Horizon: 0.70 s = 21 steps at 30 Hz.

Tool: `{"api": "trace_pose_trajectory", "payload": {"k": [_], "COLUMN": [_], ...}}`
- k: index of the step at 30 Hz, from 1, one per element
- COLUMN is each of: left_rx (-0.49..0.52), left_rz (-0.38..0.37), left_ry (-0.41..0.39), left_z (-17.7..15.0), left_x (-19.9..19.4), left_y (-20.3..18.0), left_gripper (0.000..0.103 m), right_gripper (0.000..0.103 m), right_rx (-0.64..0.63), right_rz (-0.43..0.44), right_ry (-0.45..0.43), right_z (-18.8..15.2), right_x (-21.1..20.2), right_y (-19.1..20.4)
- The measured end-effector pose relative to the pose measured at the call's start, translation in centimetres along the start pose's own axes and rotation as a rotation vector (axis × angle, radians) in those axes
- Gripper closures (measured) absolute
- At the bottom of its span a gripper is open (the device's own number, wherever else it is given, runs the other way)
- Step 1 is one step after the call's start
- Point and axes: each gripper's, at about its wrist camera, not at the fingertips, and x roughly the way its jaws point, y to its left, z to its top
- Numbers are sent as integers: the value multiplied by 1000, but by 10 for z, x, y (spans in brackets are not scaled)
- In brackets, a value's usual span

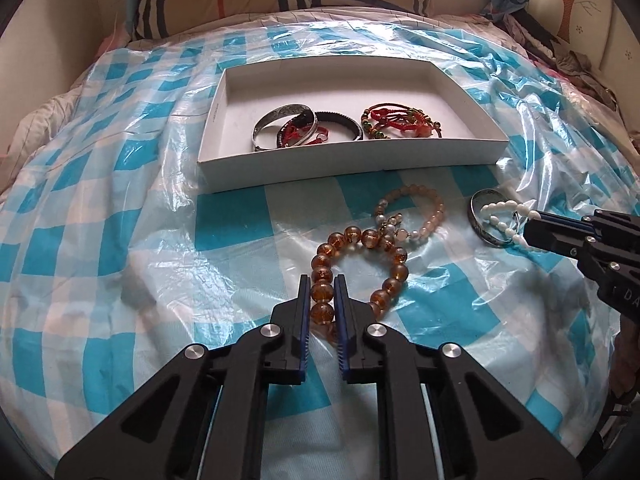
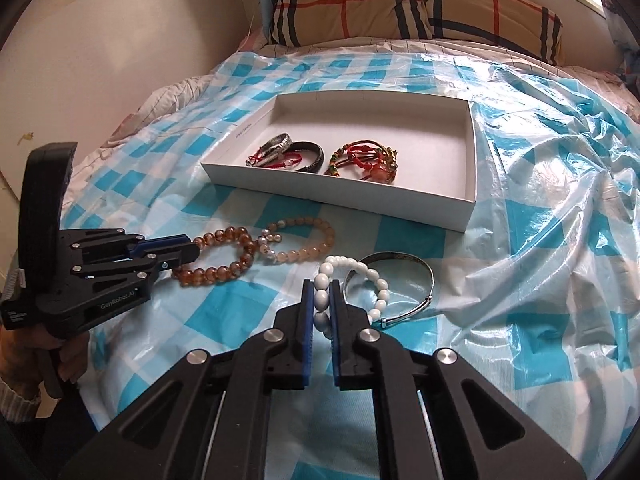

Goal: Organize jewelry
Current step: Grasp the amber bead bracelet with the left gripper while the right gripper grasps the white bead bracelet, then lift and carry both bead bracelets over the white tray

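Currently both tongs are closed down on beads on the bed. Left tongs (image 1: 323,280) pinch the near side of the amber bead bracelet (image 1: 362,268), pads pressing a bead from either side; the rest of the loop lies ahead of the tips on the checked plastic sheet (image 1: 120,240). Right tongs (image 2: 321,286) likewise clamp the white bead bracelet (image 2: 352,276), a few beads caught between the blue pads, the loop curving off ahead and to the right over a silver bangle (image 2: 404,280) that lies just beyond the tips. Neither bracelet looks lifted yet; both appear to rest on the sheet. Progress, as judged: partly done. White tray (image 1: 400,152), well ahead of both tongs, already holds a silver bangle and a dark band (image 1: 340,124) toward its left, tangled with red cord, plus a cluster of red and green cord bracelets (image 1: 396,122) to their right. Left outside the tray: the amber and white bracelets now gripped, a peach bead bracelet (image 1: 424,208) touching the amber one just ahead of the left tongs, and the silver bangle under the white beads. So four pieces remain to move. Writing: "GenRobot.AI" reads on the left tongs' body in the right wrist view; small print on the tray's left wall is too fine to read.
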Motion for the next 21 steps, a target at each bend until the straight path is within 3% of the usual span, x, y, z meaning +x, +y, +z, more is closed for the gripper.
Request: {"api": "trace_pose_trajectory", "payload": {"k": [9, 21], "left_rx": [-16, -16], "left_rz": [-15, -22], "left_ry": [-21, -63], "left_z": [-6, -2], "left_x": [-23, -49], "left_y": [3, -7], "left_gripper": [93, 93], "right_gripper": [95, 95], "right_rx": [78, 169], "right_rz": [124, 222], "right_ry": [-48, -120], "right_z": [-4, 1], "right_x": [-26, -56], "right_y": [6, -1]}}
